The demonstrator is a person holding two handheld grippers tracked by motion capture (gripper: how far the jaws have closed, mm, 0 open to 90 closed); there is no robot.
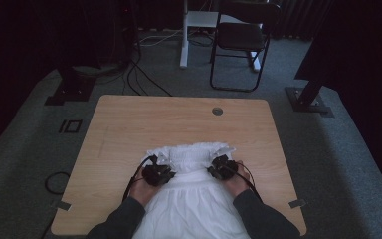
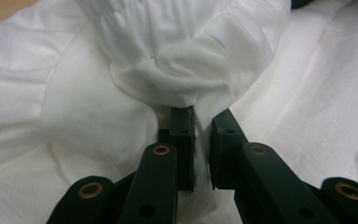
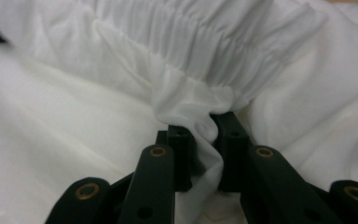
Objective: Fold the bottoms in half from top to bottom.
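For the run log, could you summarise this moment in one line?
left gripper: pinching white garment | right gripper: pinching garment | table

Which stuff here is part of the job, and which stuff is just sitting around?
Part of the job:
white dress
left hand-held gripper, pinching the cloth
right hand-held gripper, pinching the cloth
wooden table

Just sitting around:
black folding chair
floor cables

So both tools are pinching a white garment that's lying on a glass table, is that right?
Not quite: the table is wooden, not glass, as the high view shows. The rest holds: the left tool and the right tool each pinch a fold of the white garment lying on it.
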